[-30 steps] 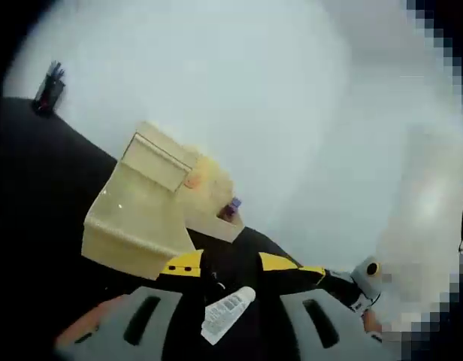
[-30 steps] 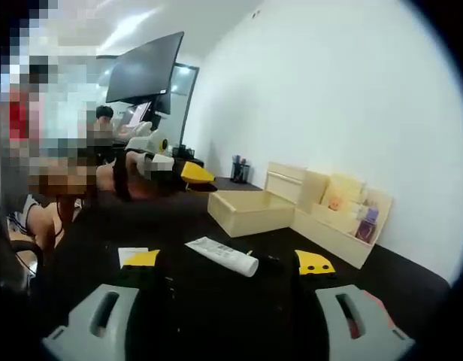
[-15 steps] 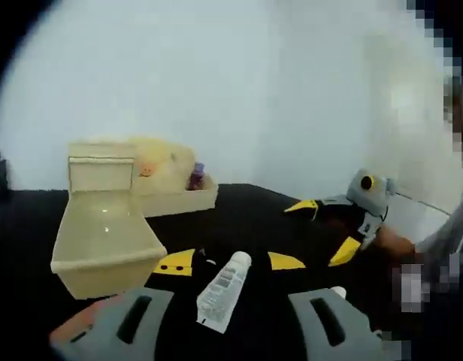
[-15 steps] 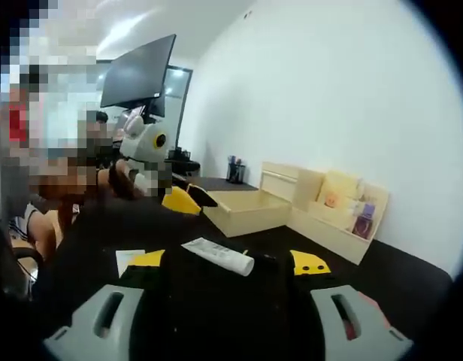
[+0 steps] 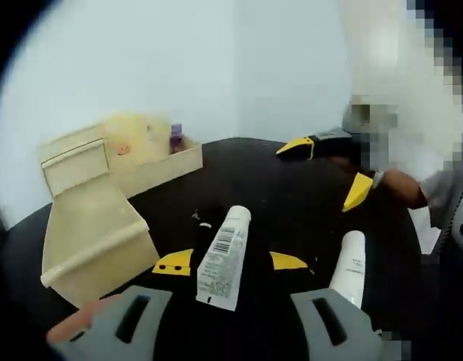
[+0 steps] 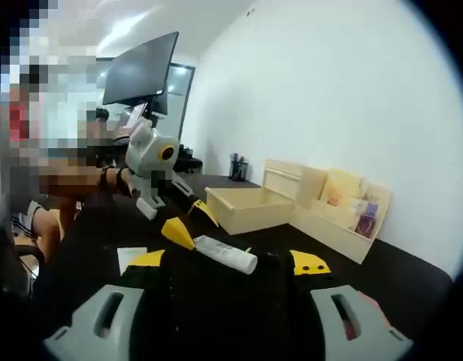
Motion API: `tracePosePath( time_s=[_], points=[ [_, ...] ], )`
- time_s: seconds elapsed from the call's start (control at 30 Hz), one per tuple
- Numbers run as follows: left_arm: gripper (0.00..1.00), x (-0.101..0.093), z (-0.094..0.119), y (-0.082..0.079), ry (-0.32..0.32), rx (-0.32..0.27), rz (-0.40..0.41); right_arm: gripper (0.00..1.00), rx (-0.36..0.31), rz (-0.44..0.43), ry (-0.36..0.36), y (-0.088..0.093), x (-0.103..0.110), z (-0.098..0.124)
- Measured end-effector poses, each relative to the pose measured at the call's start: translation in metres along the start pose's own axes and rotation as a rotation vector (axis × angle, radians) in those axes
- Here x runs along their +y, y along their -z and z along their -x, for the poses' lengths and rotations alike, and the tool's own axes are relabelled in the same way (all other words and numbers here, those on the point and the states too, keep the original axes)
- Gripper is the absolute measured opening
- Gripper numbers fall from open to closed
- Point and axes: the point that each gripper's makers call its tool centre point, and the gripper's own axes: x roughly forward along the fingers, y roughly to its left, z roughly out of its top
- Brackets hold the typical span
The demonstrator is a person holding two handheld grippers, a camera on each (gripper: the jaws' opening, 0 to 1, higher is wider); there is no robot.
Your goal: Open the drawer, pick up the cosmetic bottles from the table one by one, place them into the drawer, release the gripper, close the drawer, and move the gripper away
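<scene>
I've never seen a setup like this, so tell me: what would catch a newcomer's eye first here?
Probably the white tube lying on the black table, right between the left gripper's open yellow-tipped jaws. Beside it to the left, a pale wooden drawer stands pulled open. In the right gripper view, the left gripper hangs over that tube, with a dark monitor behind.

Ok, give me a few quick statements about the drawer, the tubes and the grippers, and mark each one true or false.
1. The drawer is pulled open. True.
2. The left gripper is clamped on a tube. False: its jaws stand open around the tube, which lies on the table.
3. A second tube lies on the table. True.
4. The open drawer already holds a tube. False: what shows of its inside looks empty.
5. The right gripper is open. True.
</scene>
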Motion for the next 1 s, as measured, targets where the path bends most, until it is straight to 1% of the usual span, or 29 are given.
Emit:
tracePosePath(
  time_s=[0.23, 0.27, 0.3, 0.43, 0.6, 0.8, 0.9, 1.0],
  points=[
    [0.37, 0.003, -0.008, 0.008, 0.025, 0.057, -0.008, 0.58, 0.004, -0.001, -0.002, 0.001, 0.001, 0.0],
    [0.37, 0.013, -0.008, 0.007, 0.029, 0.065, -0.006, 0.58, 0.005, -0.001, -0.002, 0.001, 0.0, 0.0],
    [0.36, 0.017, -0.009, 0.009, 0.032, 0.081, -0.013, 0.58, 0.006, -0.001, -0.002, 0.002, 0.0, 0.0],
    [0.36, 0.015, -0.013, 0.013, 0.044, 0.113, -0.023, 0.58, 0.006, -0.001, -0.002, 0.002, 0.0, 0.001],
    [0.3, 0.017, -0.013, 0.015, 0.023, 0.139, -0.057, 0.58, 0.006, -0.002, -0.005, 0.001, -0.001, 0.002],
    [0.29, 0.014, -0.013, 0.016, 0.018, 0.154, -0.089, 0.58, 0.007, -0.001, -0.006, 0.001, -0.002, 0.002],
    [0.26, 0.009, -0.012, 0.016, 0.035, 0.153, -0.092, 0.58, 0.008, -0.004, -0.007, 0.001, -0.002, 0.002],
    [0.26, 0.003, -0.01, 0.015, 0.032, 0.156, -0.141, 0.58, 0.009, -0.01, -0.006, 0.003, -0.003, 0.002]
  ],
)
